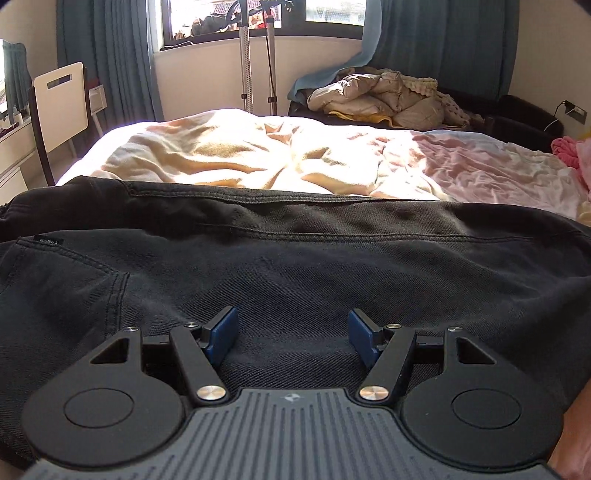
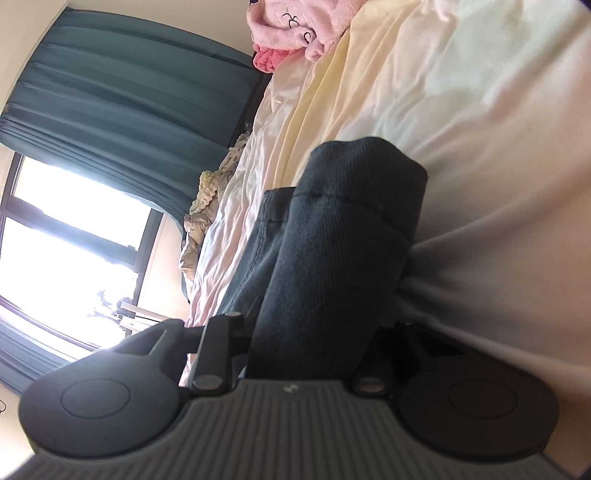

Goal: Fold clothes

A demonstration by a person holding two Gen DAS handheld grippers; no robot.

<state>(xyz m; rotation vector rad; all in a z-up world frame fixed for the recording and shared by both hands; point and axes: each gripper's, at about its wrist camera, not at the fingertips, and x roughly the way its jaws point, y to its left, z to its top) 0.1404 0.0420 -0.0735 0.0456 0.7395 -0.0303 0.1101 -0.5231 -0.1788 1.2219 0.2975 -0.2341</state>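
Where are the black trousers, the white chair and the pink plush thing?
black trousers [image 1: 295,266]: left wrist view, middle of the cloth.
white chair [image 1: 59,103]: left wrist view, its backrest.
pink plush thing [image 2: 284,22]: right wrist view, its fuzzy top.

A rumpled sheet is spread over the bed; teal curtains are hung beside the window.

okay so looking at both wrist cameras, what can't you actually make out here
- Right gripper fingertips: right wrist view, dark trouser leg covers them.
- Black trousers: left wrist view, cut off at both side edges.
- Small label: left wrist view, text too small.
- Outside the window: right wrist view, glare.
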